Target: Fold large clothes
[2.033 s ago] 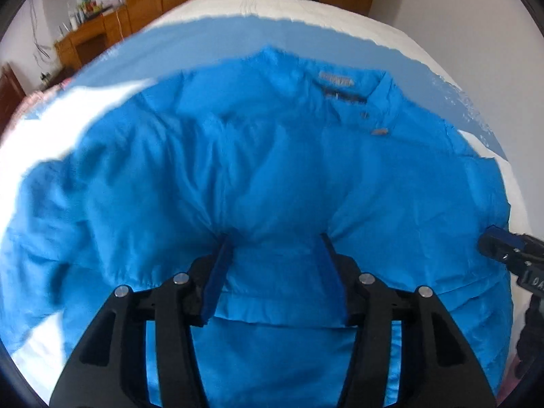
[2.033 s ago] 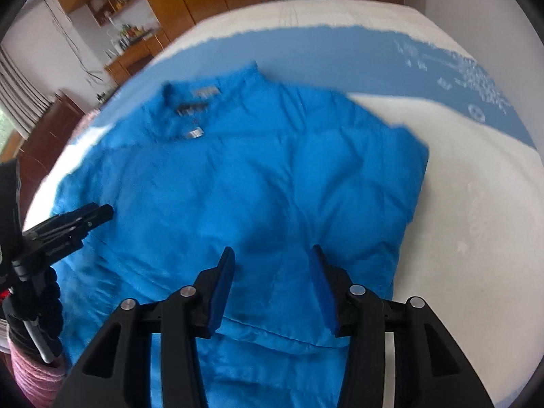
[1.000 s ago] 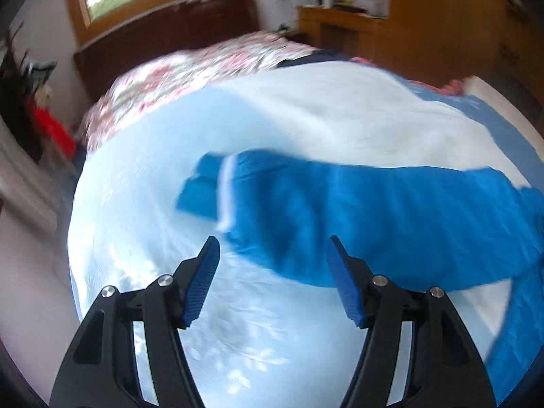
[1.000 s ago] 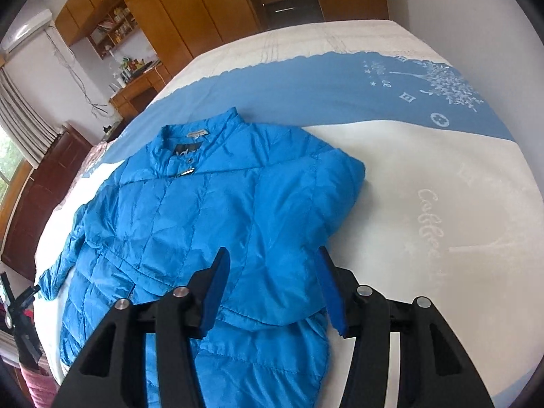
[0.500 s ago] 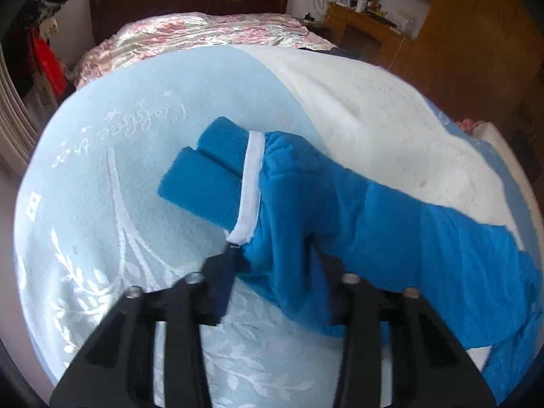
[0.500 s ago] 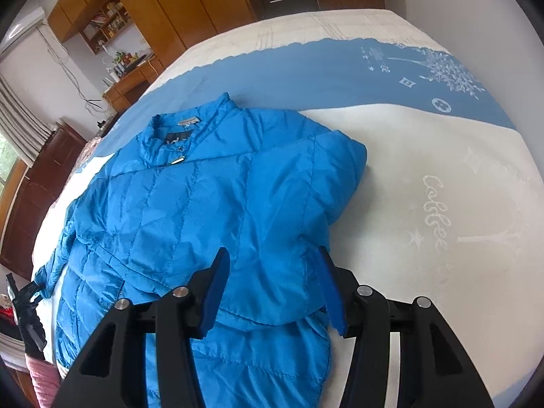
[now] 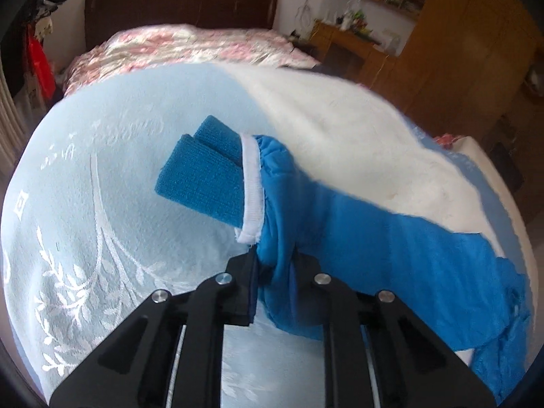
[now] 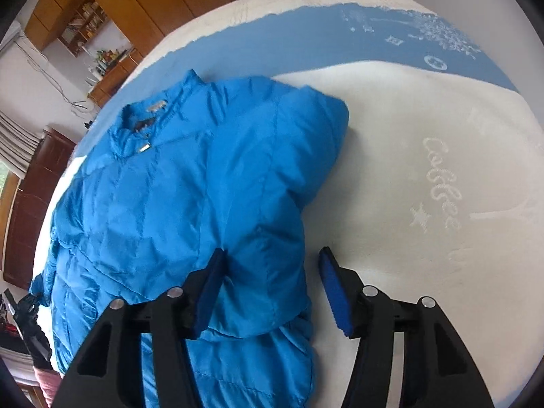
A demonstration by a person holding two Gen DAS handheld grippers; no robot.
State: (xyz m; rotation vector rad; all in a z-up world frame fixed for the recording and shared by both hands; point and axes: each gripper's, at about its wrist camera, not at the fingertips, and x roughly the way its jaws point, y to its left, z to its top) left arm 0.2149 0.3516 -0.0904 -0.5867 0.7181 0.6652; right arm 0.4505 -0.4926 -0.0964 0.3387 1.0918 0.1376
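Left hand-held gripper (image 7: 273,268) pinching jacket sleeve (image 7: 340,234), right hand-held gripper (image 8: 272,289) spread over jacket (image 8: 190,183)

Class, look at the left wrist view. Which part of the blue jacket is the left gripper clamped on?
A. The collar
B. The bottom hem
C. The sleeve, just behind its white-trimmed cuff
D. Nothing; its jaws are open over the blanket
C: the left gripper has closed its jaws on bunched fabric of the sleeve, just behind the white-trimmed cuff.
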